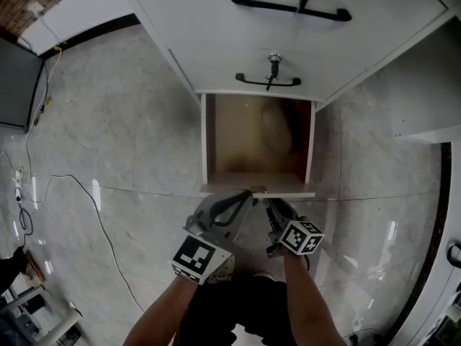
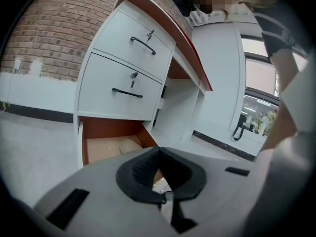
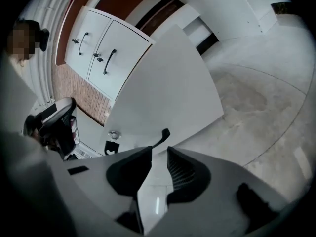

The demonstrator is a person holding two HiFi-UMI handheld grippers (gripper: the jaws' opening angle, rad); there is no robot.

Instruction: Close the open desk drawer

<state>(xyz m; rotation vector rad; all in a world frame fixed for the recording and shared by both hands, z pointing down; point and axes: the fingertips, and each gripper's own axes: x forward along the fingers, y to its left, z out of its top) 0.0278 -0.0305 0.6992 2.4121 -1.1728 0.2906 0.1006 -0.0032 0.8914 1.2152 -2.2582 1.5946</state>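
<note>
The bottom desk drawer (image 1: 288,190) stands pulled out, its brown inside (image 2: 101,147) showing with a pale rounded object (image 2: 130,144) at the back. Both grippers hang just in front of the drawer's white front panel (image 3: 168,93). My left gripper (image 1: 243,199) is shut, fingertips meeting and nothing held (image 2: 159,151). My right gripper (image 1: 272,209) is open (image 3: 159,151), pointing at the panel just below the end of its black handle (image 3: 163,134) and beside the lock (image 3: 114,134). Nothing is gripped between its pads.
Two closed drawers with black handles (image 1: 268,82) (image 1: 292,7) and keys in their locks sit above the open one. A cable (image 1: 79,186) trails over the marble floor at left. A dark office chair (image 3: 57,122) stands beside the desk. Brick wall (image 2: 44,28) behind.
</note>
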